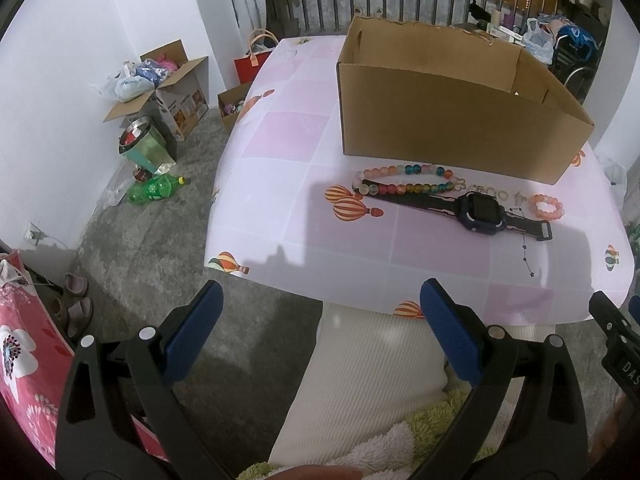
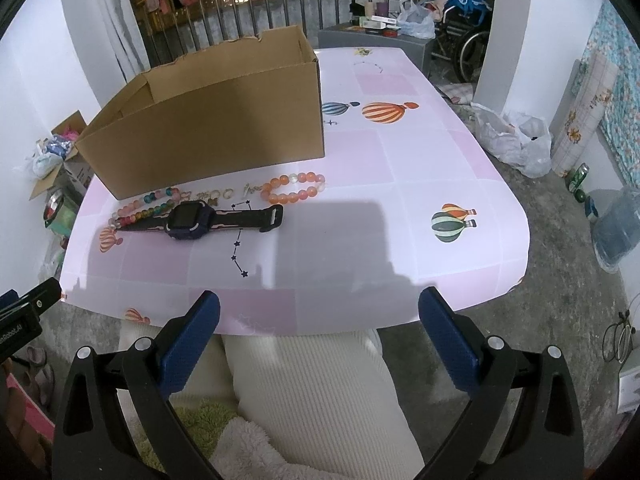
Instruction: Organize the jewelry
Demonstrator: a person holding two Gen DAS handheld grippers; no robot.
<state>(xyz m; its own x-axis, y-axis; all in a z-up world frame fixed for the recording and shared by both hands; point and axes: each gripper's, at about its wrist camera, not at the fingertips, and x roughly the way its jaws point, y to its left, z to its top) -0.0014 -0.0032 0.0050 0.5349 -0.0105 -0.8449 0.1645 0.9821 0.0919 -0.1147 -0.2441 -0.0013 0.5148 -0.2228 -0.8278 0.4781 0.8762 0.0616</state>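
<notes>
Pink balloon-print tablecloth (image 1: 280, 148) covers the table, with an open cardboard box (image 1: 448, 120) upper right of centre. Below it lie a multicoloured bead necklace (image 1: 404, 182), dark smartwatch (image 1: 482, 210), small rings (image 1: 490, 191) and an orange bead bracelet (image 1: 547, 206). Left gripper (image 1: 322, 332) and right gripper (image 2: 320, 340) both gape wide, holding nothing, at the frames' bottom

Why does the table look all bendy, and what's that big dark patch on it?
In both wrist views the fisheye lens curves the table edges and blackens the corners. In the right wrist view a gray shadow lies across the near tablecloth; in the left wrist view a similar shadow darkens the cloth in front of the watch.
</notes>
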